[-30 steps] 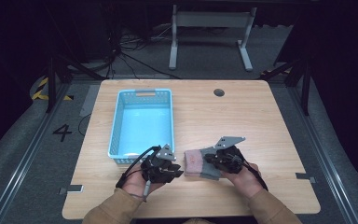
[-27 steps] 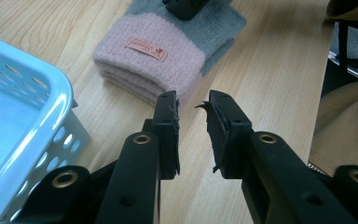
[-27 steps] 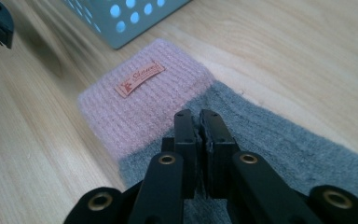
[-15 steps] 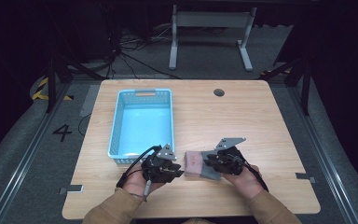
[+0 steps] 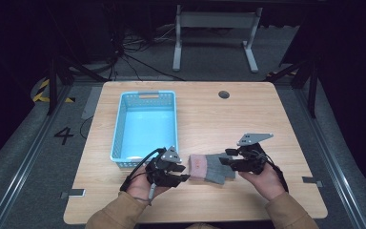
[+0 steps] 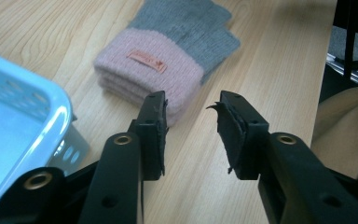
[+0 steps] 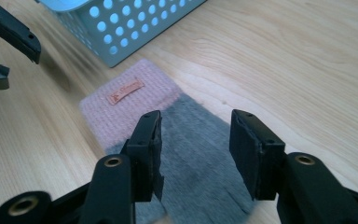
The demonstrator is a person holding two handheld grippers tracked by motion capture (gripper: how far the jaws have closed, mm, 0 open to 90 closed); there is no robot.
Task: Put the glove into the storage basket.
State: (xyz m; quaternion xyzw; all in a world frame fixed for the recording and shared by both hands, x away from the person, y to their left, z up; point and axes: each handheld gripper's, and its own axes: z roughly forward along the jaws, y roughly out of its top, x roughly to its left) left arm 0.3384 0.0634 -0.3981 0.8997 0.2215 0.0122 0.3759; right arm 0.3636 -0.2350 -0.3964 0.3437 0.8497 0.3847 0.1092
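Observation:
A folded knit glove with a pink cuff and a grey finger part lies flat on the wooden table, near its front edge. My left gripper sits just left of the cuff. Its jaws have just been opening and stand apart, with bare wood between them, in the left gripper view, where the glove lies just ahead. My right gripper is at the grey end. Its jaws have just been opening too and hover open over the glove in the right gripper view, pressing on nothing.
A light blue perforated basket stands on the table's left half, its front wall close behind my left gripper; it also appears as the basket and the basket. A round hole marks the table's far edge.
My right gripper has drawn back to the right off the glove and its jaws have spread. The left gripper's jaws have widened a little; the left hand has stayed put.

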